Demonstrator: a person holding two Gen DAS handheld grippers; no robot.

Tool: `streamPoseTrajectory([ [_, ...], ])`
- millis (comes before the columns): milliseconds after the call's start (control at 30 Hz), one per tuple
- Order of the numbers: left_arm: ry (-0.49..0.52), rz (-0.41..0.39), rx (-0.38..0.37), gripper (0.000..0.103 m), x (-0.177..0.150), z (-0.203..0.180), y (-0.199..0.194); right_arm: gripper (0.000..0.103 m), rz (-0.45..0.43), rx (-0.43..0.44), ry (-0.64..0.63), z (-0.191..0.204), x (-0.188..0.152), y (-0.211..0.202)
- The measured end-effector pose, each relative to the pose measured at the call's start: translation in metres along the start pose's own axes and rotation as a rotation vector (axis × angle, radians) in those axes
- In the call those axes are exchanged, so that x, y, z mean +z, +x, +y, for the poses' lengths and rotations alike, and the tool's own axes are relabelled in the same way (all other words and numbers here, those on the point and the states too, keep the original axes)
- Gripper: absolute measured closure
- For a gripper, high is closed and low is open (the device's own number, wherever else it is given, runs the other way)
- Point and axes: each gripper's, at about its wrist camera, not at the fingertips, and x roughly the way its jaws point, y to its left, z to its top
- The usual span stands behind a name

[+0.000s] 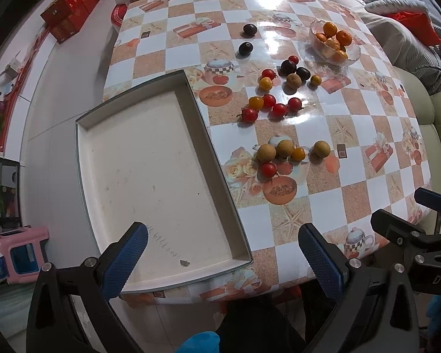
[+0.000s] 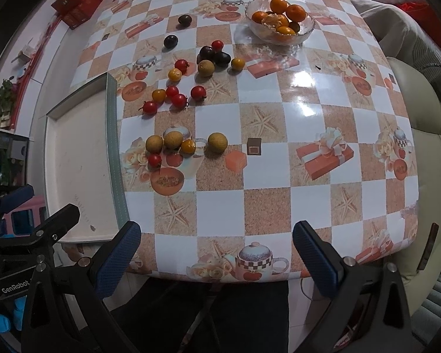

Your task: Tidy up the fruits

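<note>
Tray (image 1: pixel 150 158) lengthwise away from viewer, fruits (image 1: pixel 275 108) beside

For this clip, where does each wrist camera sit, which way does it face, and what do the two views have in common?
Left wrist: on the left gripper, at the table's near edge, looking over the empty tray toward the loose fruit; its open fingers, the right gripper and dark trousers show.
Right wrist: on the right gripper, further right, facing the tablecloth; its open fingers, the left gripper and trousers show.
Shared: tray, scattered fruit, bowl of oranges.
</note>
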Motion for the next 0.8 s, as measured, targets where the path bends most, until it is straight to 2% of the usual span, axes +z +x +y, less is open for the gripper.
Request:
streamPoseTrajectory([
  [800, -0.004, 0.007, 0.006, 0.0, -0.0047, 0.0036, 0.0041, 0.0, 0.011, 0.002, 0.01, 0.0031, -0.0062, 0.0043],
])
